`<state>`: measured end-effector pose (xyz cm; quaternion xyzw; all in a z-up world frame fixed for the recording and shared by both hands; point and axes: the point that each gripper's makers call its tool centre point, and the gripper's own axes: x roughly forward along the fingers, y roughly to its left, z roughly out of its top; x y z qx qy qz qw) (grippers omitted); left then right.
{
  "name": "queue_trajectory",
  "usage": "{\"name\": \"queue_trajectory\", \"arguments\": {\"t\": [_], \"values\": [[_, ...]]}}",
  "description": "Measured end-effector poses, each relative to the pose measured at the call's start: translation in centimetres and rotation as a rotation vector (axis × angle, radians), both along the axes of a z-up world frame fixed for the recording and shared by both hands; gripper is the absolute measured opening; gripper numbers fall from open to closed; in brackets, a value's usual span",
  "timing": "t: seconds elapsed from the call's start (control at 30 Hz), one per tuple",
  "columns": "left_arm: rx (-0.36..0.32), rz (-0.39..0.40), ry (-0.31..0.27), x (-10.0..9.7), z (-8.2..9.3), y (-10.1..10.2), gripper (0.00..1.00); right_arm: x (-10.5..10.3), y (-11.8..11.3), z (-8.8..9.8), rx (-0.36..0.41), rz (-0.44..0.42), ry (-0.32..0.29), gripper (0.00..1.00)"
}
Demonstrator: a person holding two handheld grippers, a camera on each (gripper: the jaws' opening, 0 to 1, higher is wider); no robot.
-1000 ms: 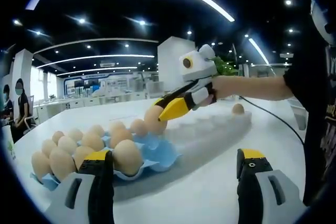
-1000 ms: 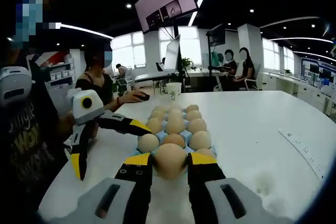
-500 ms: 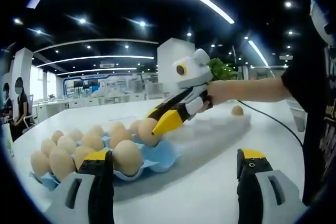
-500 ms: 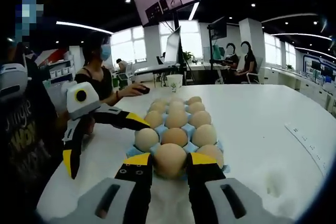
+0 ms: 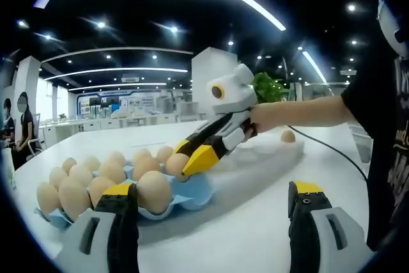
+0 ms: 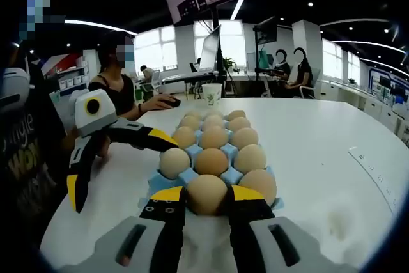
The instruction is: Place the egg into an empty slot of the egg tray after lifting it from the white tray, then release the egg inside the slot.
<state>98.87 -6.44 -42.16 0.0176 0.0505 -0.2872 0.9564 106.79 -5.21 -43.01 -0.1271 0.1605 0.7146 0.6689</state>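
My right gripper [image 6: 206, 197] is shut on a brown egg [image 6: 206, 194], held low at the near edge of the blue egg tray [image 6: 157, 182], which carries several eggs. In the left gripper view the same right gripper [image 5: 192, 161] reaches in from the right and holds that egg [image 5: 176, 165] down at the tray's corner [image 5: 197, 191]. Another egg [image 5: 289, 136] lies at the far end of the long white tray [image 5: 262, 158]. My left gripper [image 5: 211, 206] stands open with nothing between its fingers, short of the egg tray, and appears as the left gripper [image 6: 118, 167] beside the tray.
A person's arm [image 5: 307, 110] holds the right gripper, with a black cable [image 5: 332, 145] trailing over the white table [image 6: 319, 151]. A paper cup [image 6: 211, 94] stands behind the egg tray. A seated person [image 6: 121, 94] is at the table's left, others farther back.
The right gripper has come down and forward with the egg, from above the tray to low at its edge slot. The left gripper stays open in place.
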Motion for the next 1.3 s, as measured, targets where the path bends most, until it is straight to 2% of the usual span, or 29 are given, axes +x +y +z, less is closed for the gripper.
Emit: {"name": "queue_trajectory", "arguments": {"t": [0.1, 0.23, 0.33, 0.7, 1.3], "values": [[0.002, 0.001, 0.0, 0.0, 0.0, 0.0, 1.0, -0.2, -0.1, 0.0, -0.001, 0.005, -0.009, 0.28], [0.003, 0.002, 0.001, -0.1, -0.1, 0.0, 1.0, -0.6, -0.2, 0.1, -0.004, 0.024, -0.056, 0.28], [0.004, 0.002, 0.002, -0.1, -0.1, -0.1, 1.0, -0.8, -0.5, 0.2, 0.0, 0.037, -0.07, 0.28], [0.008, 0.005, 0.002, 0.0, -0.2, -0.1, 1.0, -0.9, -2.6, 0.9, 0.01, 0.019, -0.06, 0.28], [0.022, 0.013, 0.005, 0.1, -0.2, -0.1, 1.0, -1.3, -6.0, 0.6, 0.008, -0.024, -0.06, 0.28]]}}
